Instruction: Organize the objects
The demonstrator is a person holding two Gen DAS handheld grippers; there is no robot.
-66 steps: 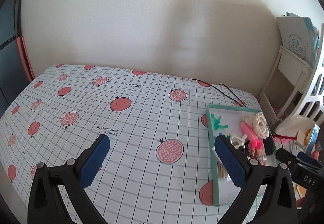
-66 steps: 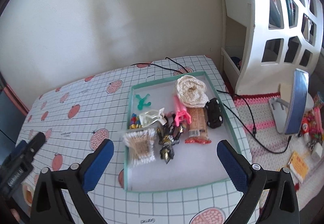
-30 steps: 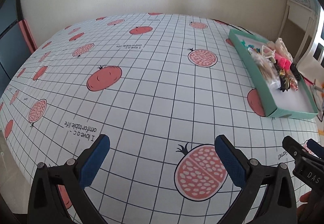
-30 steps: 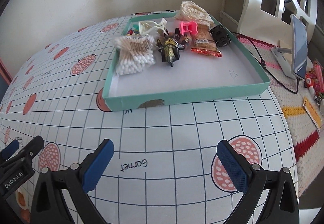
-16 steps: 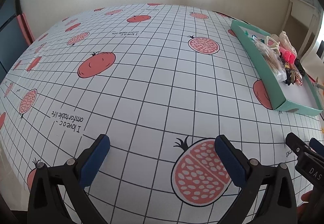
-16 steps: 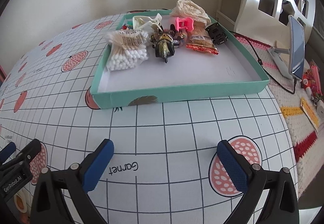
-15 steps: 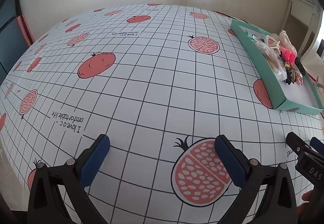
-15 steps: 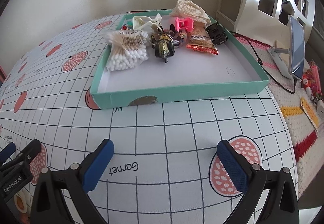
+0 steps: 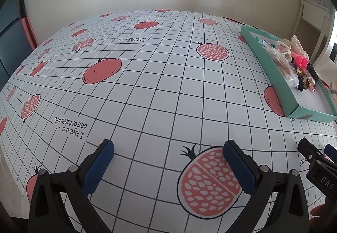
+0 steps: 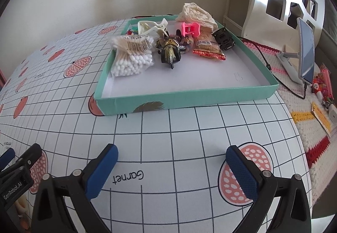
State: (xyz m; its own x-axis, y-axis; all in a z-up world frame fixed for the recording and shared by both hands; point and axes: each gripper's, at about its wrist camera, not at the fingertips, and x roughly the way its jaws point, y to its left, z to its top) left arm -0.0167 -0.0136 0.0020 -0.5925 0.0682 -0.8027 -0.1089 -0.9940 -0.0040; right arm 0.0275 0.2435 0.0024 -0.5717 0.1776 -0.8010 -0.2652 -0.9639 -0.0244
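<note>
Both grippers hover low over the table [image 9: 160, 89], which is covered with a grid-and-pomegranate cloth. The left gripper [image 9: 168, 161] has its fingers spread wide, with nothing between them; below them lies bare cloth and a printed pomegranate. The right gripper [image 10: 171, 164] likewise has its fingers wide apart and holds nothing; it sits just short of the tray [image 10: 189, 100].

The tray is shallow, teal-walled and white inside, resting on the table toward its right side. Its contents are bunched at the far end; the near part of its floor is bare. At the left of the bunch lies a bag of cotton swabs [image 10: 132, 55]. Beside it is a black-and-gold toy [image 10: 170, 51], then a snack packet [image 10: 207, 46] and a black toy car [image 10: 223, 38] near the right wall. A pink clip [image 10: 191, 29] rests behind the packet, a white clip [image 10: 152, 26] behind the swabs, and a cream lace bundle [image 10: 197, 14] at the far edge.

Right of the table, a phone [image 10: 307, 49] stands on a stand.
</note>
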